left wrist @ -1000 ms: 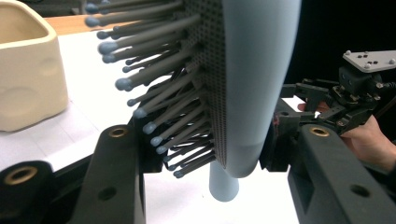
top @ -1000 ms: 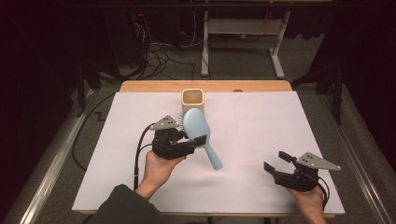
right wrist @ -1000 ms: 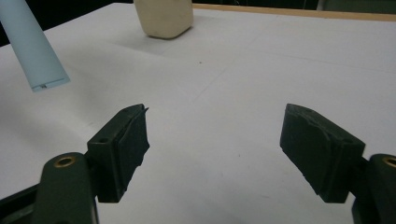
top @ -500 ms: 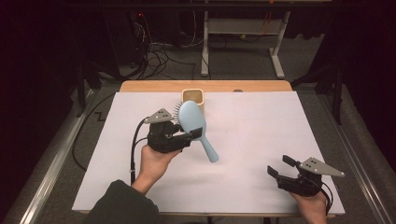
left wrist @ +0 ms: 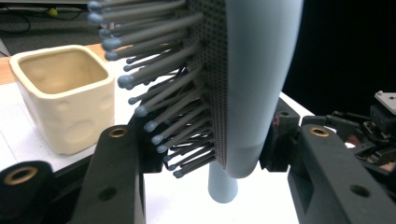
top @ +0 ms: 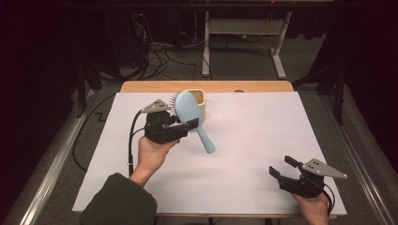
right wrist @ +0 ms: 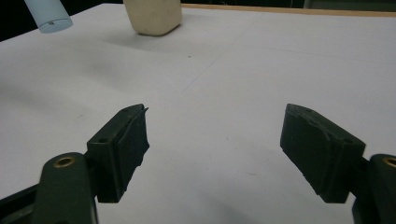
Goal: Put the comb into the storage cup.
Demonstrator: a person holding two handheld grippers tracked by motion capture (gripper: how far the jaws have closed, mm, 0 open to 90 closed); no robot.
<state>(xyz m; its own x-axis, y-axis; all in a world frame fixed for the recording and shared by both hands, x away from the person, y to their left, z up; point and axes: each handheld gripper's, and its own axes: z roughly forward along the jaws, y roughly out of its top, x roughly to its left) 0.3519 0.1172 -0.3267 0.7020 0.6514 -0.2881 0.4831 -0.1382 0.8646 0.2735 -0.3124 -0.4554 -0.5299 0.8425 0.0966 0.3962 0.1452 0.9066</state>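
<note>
Two grippers are at work over the white table (top: pixel 244 154), and just one of them carries anything. The left gripper (top: pixel 187 125) has its jaws pinched on the neck of a light blue hairbrush (top: pixel 190 112), where the paddle narrows into the handle; in the left gripper view the bristles (left wrist: pixel 159 98) point toward the cream cup (left wrist: pixel 65 93) and the smooth back faces the other way. In the high view the hairbrush is held clear of the table, head up and toward the far edge, handle slanting down toward the person, and its head overlaps the cream cup (top: pixel 199 101) that stands near the table's far edge; whether the brush is directly above the cup or just in front of it I cannot tell. The right gripper (top: pixel 281 171) rests low at the near right corner, well apart from both things, its jaws spread wide with nothing between them, as the right gripper view makes plain. Judging by this, the pick-up is done and the carry toward the cup looks mostly done. What seems left is to turn the hairbrush so its handle points down over the cup's mouth, lower it in, and let go.
</note>
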